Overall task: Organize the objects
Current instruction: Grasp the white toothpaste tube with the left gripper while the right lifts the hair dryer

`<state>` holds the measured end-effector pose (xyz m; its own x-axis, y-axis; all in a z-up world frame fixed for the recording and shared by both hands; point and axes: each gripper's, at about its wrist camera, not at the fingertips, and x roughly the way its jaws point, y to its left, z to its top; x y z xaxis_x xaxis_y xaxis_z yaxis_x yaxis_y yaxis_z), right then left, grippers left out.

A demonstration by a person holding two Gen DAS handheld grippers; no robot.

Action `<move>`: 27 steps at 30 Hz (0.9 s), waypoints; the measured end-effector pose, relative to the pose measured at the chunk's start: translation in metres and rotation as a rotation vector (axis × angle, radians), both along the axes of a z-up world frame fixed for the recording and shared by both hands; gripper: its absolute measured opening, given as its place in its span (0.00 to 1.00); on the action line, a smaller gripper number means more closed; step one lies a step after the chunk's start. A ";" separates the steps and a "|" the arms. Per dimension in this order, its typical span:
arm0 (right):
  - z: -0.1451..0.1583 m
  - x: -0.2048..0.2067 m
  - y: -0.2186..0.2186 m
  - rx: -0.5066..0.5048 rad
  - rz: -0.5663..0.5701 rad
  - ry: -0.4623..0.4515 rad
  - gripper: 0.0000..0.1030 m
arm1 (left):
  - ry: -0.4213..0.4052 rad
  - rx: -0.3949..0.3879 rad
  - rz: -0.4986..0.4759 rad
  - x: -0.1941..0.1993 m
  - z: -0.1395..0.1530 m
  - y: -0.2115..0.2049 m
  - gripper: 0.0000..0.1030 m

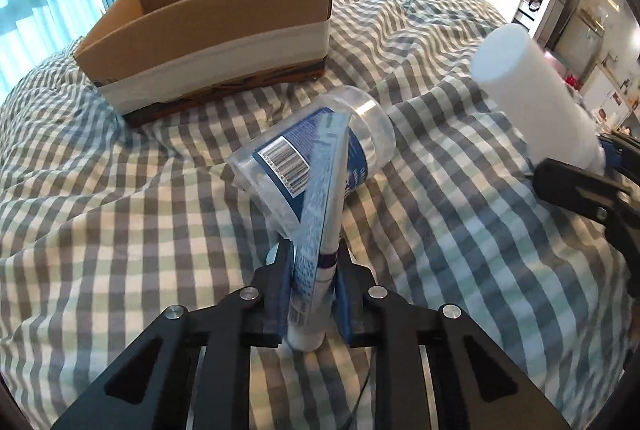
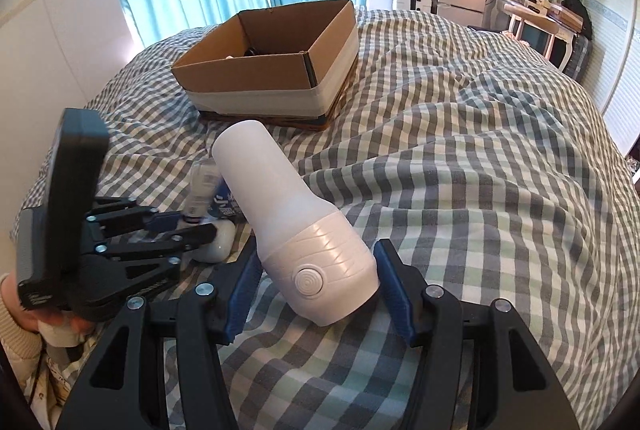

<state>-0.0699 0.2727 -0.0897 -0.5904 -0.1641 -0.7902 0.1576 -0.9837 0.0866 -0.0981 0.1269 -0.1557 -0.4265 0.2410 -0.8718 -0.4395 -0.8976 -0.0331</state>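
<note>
Gripping a blue-and-white tube (image 1: 316, 230) cap end toward the wrist, the left hand-held gripper (image 1: 310, 262) has its blue pads pressed against the tube's sides, so the tube's long axis runs straight out ahead along the fingers. Just beyond the tube's flat tail, a clear plastic jar (image 1: 320, 146) with a blue barcode label lies tipped on its side on the checked bed cover (image 1: 120, 222), its long axis slanting up to the right. The right hand-held gripper (image 2: 316, 290) clasps a white bottle (image 2: 296, 218) by its ribbed lower part, and the bottle's long axis points forward and to the left of those fingers. Farther out, ahead and to the left of both hand-held grippers, sits the open cardboard box (image 1: 208, 42), its nearest wall facing them. Judged from the two views, the left hand-held gripper lies nearer the box, so its load has the shorter path over that wall.
</note>
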 end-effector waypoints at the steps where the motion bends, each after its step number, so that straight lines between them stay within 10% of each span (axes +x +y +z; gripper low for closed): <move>1: 0.001 0.001 -0.001 0.005 -0.002 0.001 0.55 | 0.005 0.002 -0.003 0.003 0.003 -0.002 0.18; 27: 0.076 -0.013 -0.066 0.135 0.072 0.172 0.54 | 0.215 0.052 0.092 -0.008 0.116 -0.056 0.18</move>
